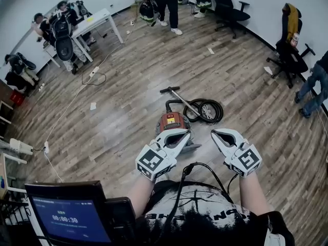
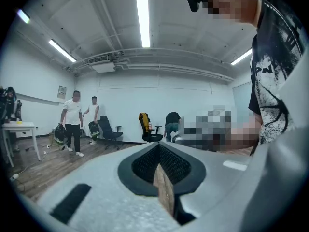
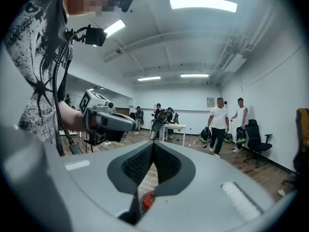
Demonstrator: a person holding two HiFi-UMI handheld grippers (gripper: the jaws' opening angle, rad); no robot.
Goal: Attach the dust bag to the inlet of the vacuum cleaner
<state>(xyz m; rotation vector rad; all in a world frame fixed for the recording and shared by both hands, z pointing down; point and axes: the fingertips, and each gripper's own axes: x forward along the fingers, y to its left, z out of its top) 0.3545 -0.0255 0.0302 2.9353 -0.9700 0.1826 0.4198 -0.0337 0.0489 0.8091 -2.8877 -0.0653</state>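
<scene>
While the left tongs and right tongs hang closed and empty, side by side at lower centre of the head view, the red vacuum cleaner sits on the wood floor just above the left pair, its black hose coiled at its right.

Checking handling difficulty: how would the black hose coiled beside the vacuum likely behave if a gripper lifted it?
The hose lies in loose loops, so it probably flops and uncoils. The metal wand lying across it may drag along.
</scene>
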